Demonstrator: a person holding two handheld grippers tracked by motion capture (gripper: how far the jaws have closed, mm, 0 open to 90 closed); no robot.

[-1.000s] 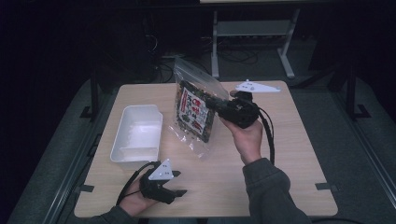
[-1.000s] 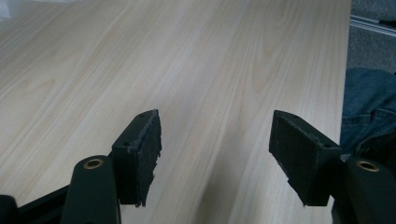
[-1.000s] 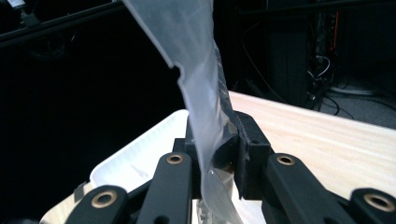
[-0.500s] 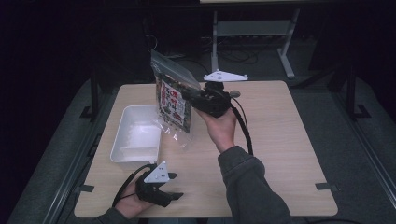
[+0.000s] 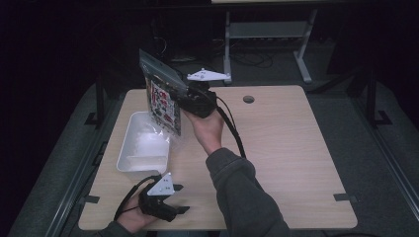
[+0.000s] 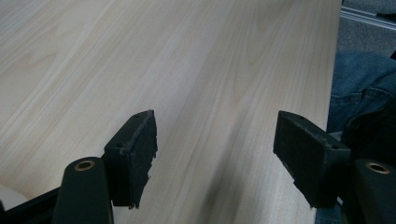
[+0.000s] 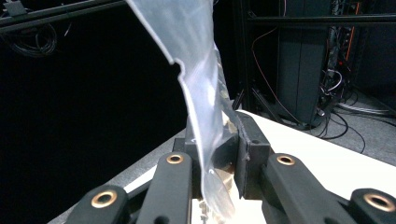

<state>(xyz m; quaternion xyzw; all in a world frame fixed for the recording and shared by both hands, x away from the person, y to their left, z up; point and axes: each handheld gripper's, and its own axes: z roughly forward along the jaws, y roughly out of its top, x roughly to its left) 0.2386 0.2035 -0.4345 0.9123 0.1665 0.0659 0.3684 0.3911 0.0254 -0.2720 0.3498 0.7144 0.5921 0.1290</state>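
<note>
Evidently the right tool (image 5: pixel 184 95) is carrying a printed snack packet (image 5: pixel 162 101) toward the white plastic tub (image 5: pixel 143 148), its jaws clenched on the packet's clear upper edge. The packet is hanging in the air, tilted, with its lower end just above the tub's near-right corner; whether it is touching the rim is not clear. In the right gripper view the clear film (image 7: pixel 201 88) is running up between the two closed jaws, pinched close to one edge, so the hold looks thin.

To do this step well, I would judge that the packet's bottom should be brought fully over the tub's opening before lowering, with the wrist turning so the packet lies flat rather than catching on the wall. Letting go should wait until the packet's weight is resting inside.

The right forearm is reaching forward and leftward across the table (image 5: pixel 276 148), hand raised, sleeve bent at the elbow. The left tool (image 5: pixel 165 205) is resting at the table's near-left edge, jaws spread and released, grasping nothing.
</note>
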